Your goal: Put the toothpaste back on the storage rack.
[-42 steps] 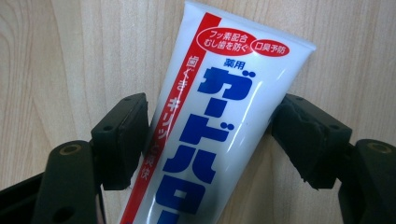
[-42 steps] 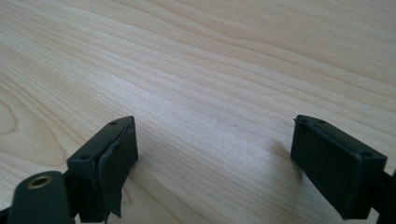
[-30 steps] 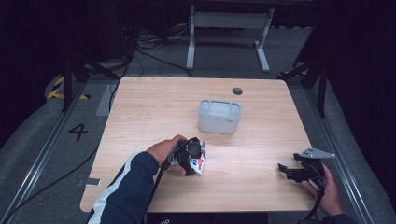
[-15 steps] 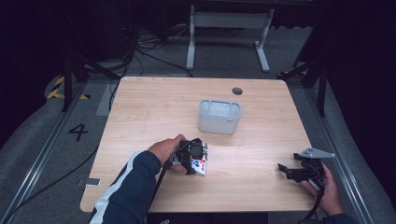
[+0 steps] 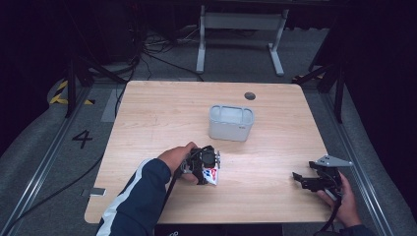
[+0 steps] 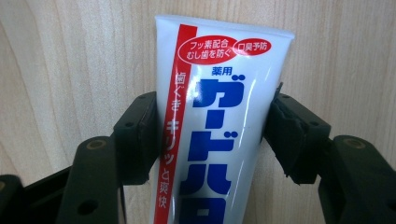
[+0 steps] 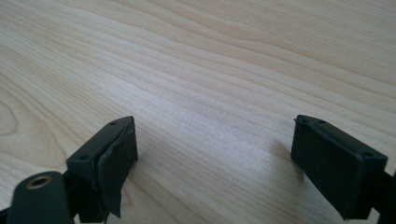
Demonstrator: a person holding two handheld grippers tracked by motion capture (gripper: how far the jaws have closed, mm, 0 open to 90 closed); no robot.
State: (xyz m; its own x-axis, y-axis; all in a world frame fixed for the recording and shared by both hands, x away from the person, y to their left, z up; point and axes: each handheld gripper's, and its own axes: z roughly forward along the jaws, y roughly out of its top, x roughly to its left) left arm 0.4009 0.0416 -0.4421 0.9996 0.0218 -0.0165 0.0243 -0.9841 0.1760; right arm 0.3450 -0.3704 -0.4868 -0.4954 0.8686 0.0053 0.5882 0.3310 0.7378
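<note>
The left gripper (image 6: 212, 135) has just been closing and now clamps a white toothpaste tube (image 6: 215, 121) (blue and red print) lying on the wooden table (image 5: 162, 123), near-left of the grey container (image 5: 231, 123). The right gripper (image 5: 301, 179) rests at the near right, jaws spread wide with apparently nothing between them.

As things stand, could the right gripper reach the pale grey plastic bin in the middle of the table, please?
Probably yes: the right gripper has open, empty jaws, and only bare wooden table lies between it and the pale grey plastic bin; the left gripper works off to the side.
</note>
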